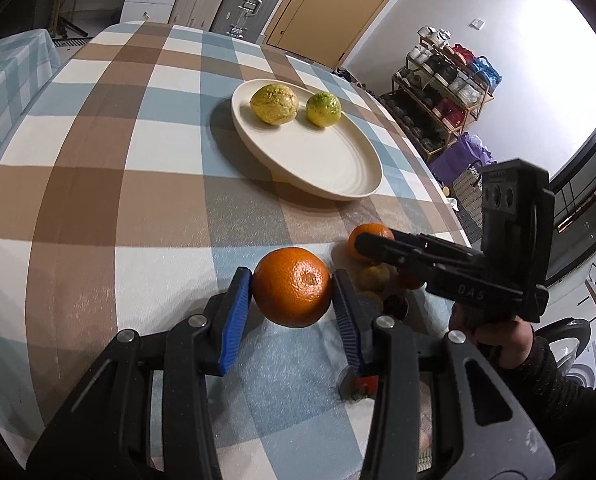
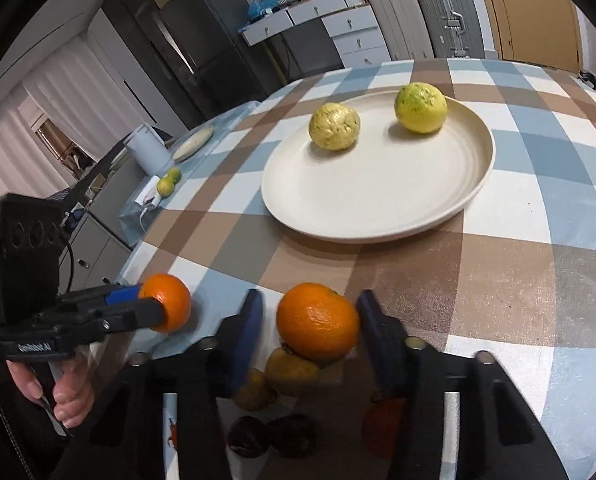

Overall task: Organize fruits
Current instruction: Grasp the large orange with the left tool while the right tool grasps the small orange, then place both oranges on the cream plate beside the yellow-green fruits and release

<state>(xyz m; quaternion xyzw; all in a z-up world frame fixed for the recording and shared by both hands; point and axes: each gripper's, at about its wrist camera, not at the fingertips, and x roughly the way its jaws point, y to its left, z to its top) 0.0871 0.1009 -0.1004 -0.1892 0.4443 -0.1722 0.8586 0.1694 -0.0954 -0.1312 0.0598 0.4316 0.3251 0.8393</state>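
The left hand-held gripper (image 1: pixel 291 294) is clamped on an orange (image 1: pixel 292 286) at the lower middle of its own wrist view, blue pads pressing it on both flanks, and the fruit appears lifted clear of the checked surface (image 1: pixel 97 184). In the right wrist view the right hand-held gripper (image 2: pixel 310 320) brackets a second orange (image 2: pixel 318 322) at the lower centre. Its right pad touches the peel, but a sliver of gap shows on the left (so I would call it not yet gripped). That orange sits atop a pile of other fruit (image 2: pixel 289 372).

The cream plate (image 2: pixel 378 220), upper centre, already carries two yellow-green citrus (image 2: pixel 420 107) at its far side, with its near half bare.

Probably the step is carrying both oranges to that plate. Done well, the right pads should seat across the orange's widest part before lifting, straight up, so the pile beneath is not disturbed. Both fruits should be set low on the bare near half, apart from each other, since round fruit released from height may roll off.
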